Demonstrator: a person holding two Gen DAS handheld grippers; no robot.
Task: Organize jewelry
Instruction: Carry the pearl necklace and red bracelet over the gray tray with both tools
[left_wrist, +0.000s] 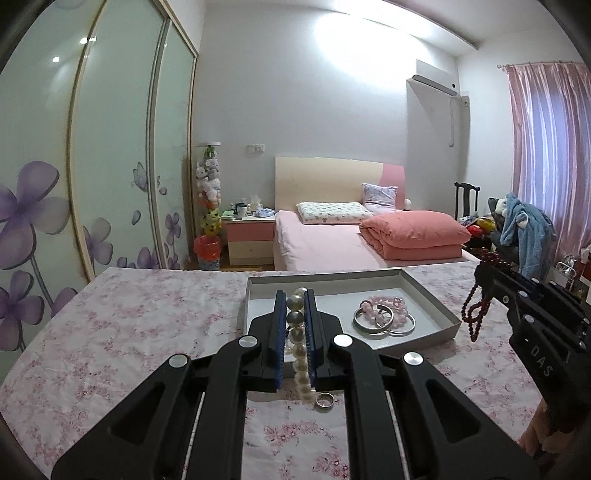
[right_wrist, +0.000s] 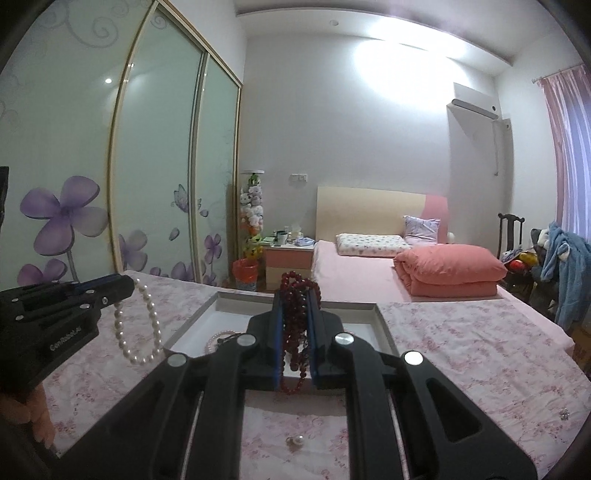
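Straight ahead of the left gripper (left_wrist: 295, 299), just beyond its tips: white tray (left_wrist: 432, 295), lying crosswise. Fingers clamped on one pearl strand (left_wrist: 300, 354), hanging lengthwise between them. Already in tray: two silver bangles (left_wrist: 373, 320), one pink bead bracelet (left_wrist: 384, 303). One silver ring (left_wrist: 325, 400) loose on floral cloth (left_wrist: 129, 332) below

From the right wrist: right gripper (right_wrist: 295, 295) pinched on one dark red bead string (right_wrist: 295, 332), dangling over tray's near edge (right_wrist: 384, 332); both about equally near. One pearl earring (right_wrist: 295, 440) and one small sparkly piece (right_wrist: 564, 413) on cloth
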